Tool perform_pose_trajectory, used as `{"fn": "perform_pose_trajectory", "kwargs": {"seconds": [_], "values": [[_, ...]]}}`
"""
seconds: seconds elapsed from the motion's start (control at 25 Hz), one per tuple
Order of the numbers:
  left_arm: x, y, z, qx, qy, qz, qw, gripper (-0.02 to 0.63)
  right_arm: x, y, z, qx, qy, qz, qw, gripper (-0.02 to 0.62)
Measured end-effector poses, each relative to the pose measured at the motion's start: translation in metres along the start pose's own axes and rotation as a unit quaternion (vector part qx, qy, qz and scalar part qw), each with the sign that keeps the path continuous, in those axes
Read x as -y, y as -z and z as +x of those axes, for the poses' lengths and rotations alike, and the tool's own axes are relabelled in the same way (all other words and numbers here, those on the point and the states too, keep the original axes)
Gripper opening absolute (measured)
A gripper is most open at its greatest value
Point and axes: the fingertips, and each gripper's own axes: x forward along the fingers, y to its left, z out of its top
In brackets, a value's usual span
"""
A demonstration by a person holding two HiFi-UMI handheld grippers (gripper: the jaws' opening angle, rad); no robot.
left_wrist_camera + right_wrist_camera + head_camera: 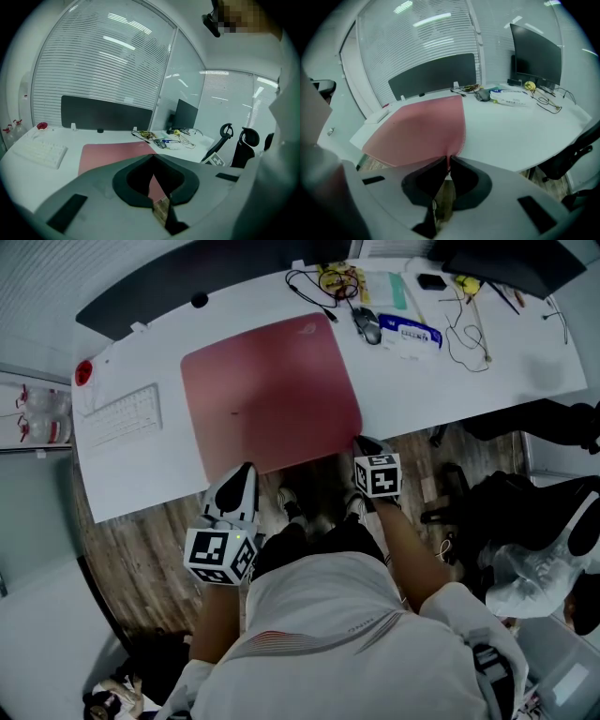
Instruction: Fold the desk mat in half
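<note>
A pink desk mat (272, 390) lies flat on the white desk (450, 381), its near edge at the desk's front edge. My right gripper (361, 442) sits at the mat's near right corner. In the right gripper view the jaws (448, 160) are pinched shut on that corner of the mat (422, 126). My left gripper (246, 470) is at the mat's near edge, close to its left corner. In the left gripper view its fingertips (152, 158) meet, with pink mat (112, 152) visible below and beyond them. I see nothing gripped between them.
A white keyboard (122, 415) lies left of the mat, with a red object (84, 371) behind it. Behind the mat to the right are a mouse (367, 326), cables (333, 282) and a packet (410, 334). A black office chair (455, 498) stands to the right, below the desk edge.
</note>
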Motion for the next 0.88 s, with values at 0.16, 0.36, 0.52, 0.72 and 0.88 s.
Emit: {"fn": "perform_pose_trajectory", "kwargs": {"seconds": [0.16, 0.36, 0.52, 0.72, 0.88], "values": [[-0.003, -0.002, -0.008, 0.008, -0.011, -0.006, 0.9999, 0.012, -0.017, -0.029, -0.024, 0.048, -0.027, -0.024, 0.998, 0.078], [-0.013, -0.002, -0.024, 0.025, -0.032, -0.017, 0.999, 0.012, -0.062, -0.071, -0.047, 0.101, -0.09, -0.057, 0.989, 0.077], [-0.029, -0.002, -0.046, 0.041, -0.063, -0.026, 0.9969, 0.012, -0.112, -0.095, -0.049, 0.122, -0.142, -0.096, 0.978, 0.077], [-0.062, 0.007, -0.089, 0.057, -0.119, -0.045, 0.9903, 0.012, -0.183, -0.104, -0.035, 0.118, -0.199, -0.147, 0.962, 0.077], [-0.092, 0.02, -0.127, 0.066, -0.162, -0.064, 0.9825, 0.012, -0.238, -0.101, -0.022, 0.106, -0.236, -0.185, 0.948, 0.077]]}}
